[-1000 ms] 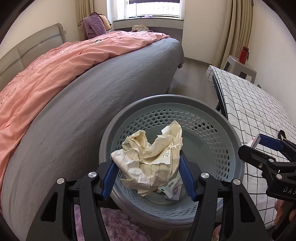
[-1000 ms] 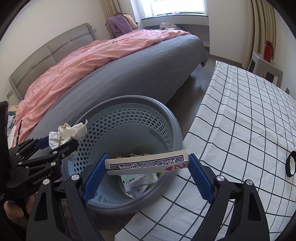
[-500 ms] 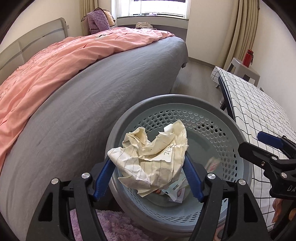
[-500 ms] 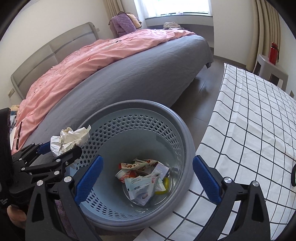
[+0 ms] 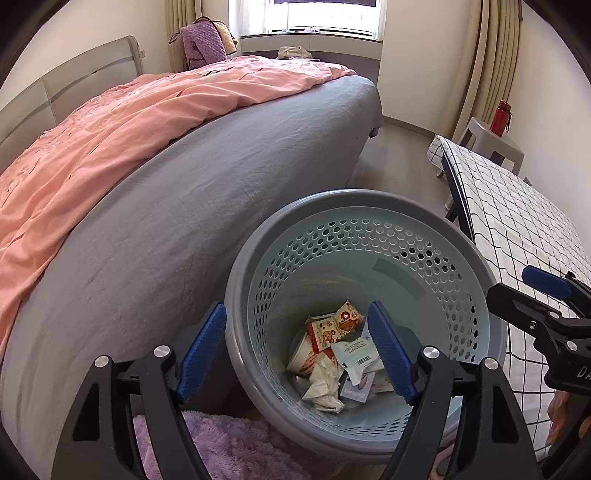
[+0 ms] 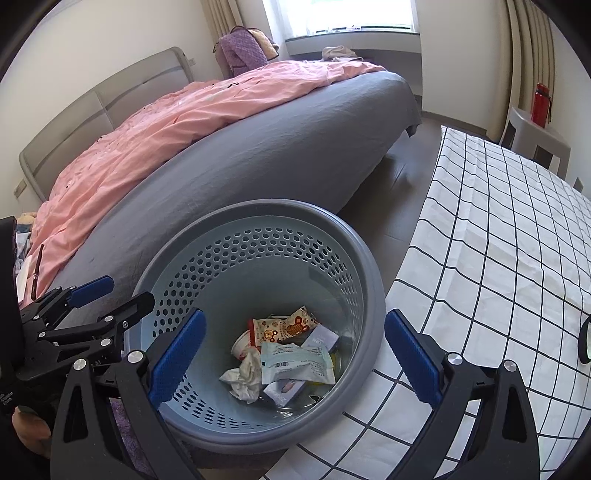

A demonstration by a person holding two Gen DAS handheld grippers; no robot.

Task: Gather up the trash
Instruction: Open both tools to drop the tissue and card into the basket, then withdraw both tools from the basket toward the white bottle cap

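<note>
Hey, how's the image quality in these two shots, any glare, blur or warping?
Left wrist view: the window is blown out white, fisheye bows the bed edge, corners are black. Right wrist view: same overexposed window, curved tablecloth grid lines; the trash in the basket stays sharp, evenly lit.

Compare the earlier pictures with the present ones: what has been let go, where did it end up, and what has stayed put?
The left tool has just opened and dropped the crumpled paper, now lying in the bin with the wrappers. The right tool let its playing card fall earlier; its jaws widened and are empty, and the card cannot be made out now. Bin, bed and checked cloth are unchanged.
</note>
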